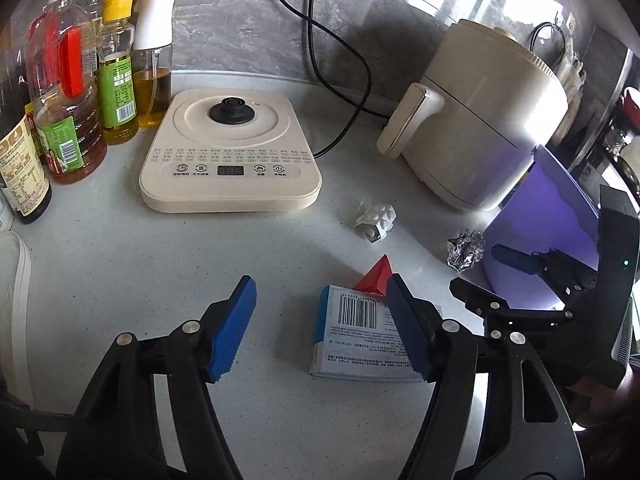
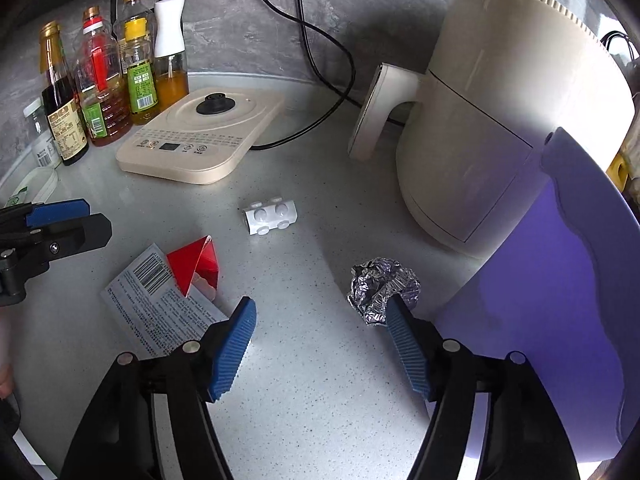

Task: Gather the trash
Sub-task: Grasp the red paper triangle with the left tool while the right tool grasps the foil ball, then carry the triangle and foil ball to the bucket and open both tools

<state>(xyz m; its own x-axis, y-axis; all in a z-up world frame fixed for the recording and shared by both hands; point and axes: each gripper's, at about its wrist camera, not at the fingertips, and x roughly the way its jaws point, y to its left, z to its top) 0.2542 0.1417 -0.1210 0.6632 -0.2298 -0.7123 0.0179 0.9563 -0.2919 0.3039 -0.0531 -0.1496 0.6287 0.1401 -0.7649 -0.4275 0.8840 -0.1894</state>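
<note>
A blue-and-white carton (image 1: pixel 356 332) with a barcode lies flat on the speckled counter, with a red folded scrap (image 1: pixel 376 278) at its far end. My left gripper (image 1: pixel 320 280) hangs open over it. The right pad covers the carton's edge and the left pad is well clear. A crumpled foil ball (image 2: pixel 380 284) sits just beyond the right fingertip of my open right gripper (image 2: pixel 320 300), with nothing between the pads. A white blister pack (image 2: pixel 272 216) lies farther back. A purple bin (image 2: pixel 560 280) stands at the right.
A beige air fryer (image 2: pixel 500 120) stands behind the bin. A beige kettle base (image 1: pixel 232 160) sits mid-counter with black cords (image 1: pixel 340 60) trailing behind. Several oil and sauce bottles (image 1: pixel 68 100) crowd the back left corner. A white object (image 1: pixel 12 280) is at the left edge.
</note>
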